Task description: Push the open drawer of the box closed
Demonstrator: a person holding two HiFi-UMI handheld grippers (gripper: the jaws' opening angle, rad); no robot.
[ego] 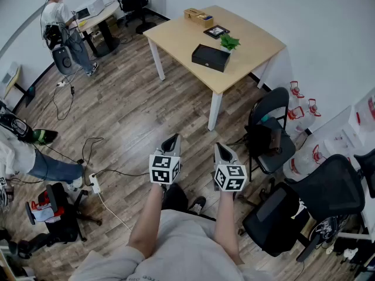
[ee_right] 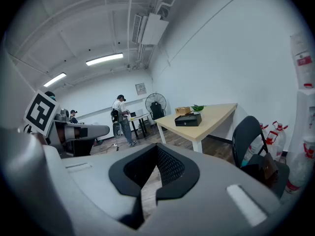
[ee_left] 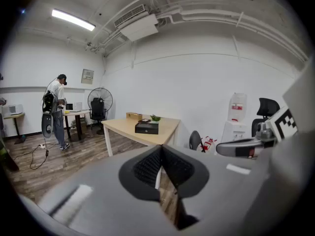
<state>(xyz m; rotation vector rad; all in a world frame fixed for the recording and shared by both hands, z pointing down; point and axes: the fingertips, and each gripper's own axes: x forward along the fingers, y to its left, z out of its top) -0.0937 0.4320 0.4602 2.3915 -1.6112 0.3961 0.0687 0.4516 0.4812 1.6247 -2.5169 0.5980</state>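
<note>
Both tools hang low in front of the wearer, side by side above the floor [ego: 129, 107]. The left hand-held gripper [ego: 172, 139] has its jaws together, its pads [ee_left: 147, 167] meeting at the tips and clamped on nothing. The right hand-held gripper [ego: 220, 147] matches it, with its pads [ee_right: 170, 166] pressed tip to tip and only floorboards showing through the gap below them. Both point across the room at the bench [ego: 176, 37], well apart from them. On it sits the box [ego: 211, 57], black and low, near the edge that faces us. From this range the drawer cannot be made out, open or shut. A plant [ego: 229, 41] stands just behind the box, a frame [ego: 216, 31] lies beyond that, and a wooden case [ego: 199, 17] rests near the far corner. A chair [ego: 272, 107] stands to the right of the right tool, near the bench leg. Far off on the left, a bystander [ego: 58, 15] stands at a desk.
</note>
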